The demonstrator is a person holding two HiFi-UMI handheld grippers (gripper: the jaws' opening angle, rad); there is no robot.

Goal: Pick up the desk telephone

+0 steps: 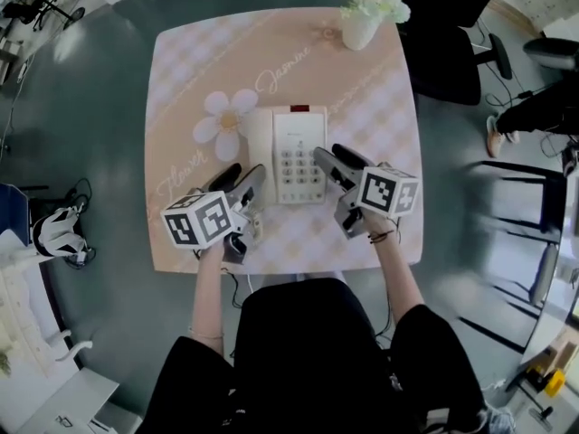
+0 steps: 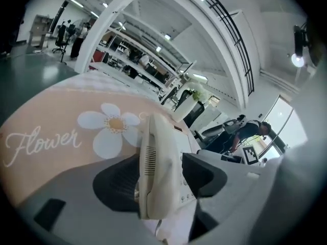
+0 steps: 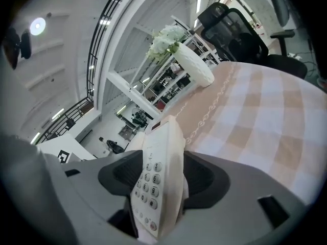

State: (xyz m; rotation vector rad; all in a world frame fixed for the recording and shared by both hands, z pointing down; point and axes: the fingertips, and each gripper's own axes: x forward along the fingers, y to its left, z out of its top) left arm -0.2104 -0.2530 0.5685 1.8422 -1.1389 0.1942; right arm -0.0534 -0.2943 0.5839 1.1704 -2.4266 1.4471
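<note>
A cream desk telephone (image 1: pixel 299 156) lies flat on the pink table (image 1: pixel 181 80), its handset (image 1: pixel 260 147) in the cradle on the left and its keypad on the right. My left gripper (image 1: pixel 242 174) is at the phone's left side. In the left gripper view the handset (image 2: pixel 156 157) stands between the open jaws, with a gap to the right pad (image 2: pixel 204 175). My right gripper (image 1: pixel 342 155) is at the phone's right side. In the right gripper view the keypad edge (image 3: pixel 153 182) sits between its open jaws.
A white vase of flowers (image 1: pixel 362 23) stands at the table's far edge. The tablecloth bears a printed daisy (image 1: pixel 222 120) left of the phone. A black office chair (image 1: pixel 443 52) stands beyond the right corner, and another person's legs (image 1: pixel 534 116) show at the far right.
</note>
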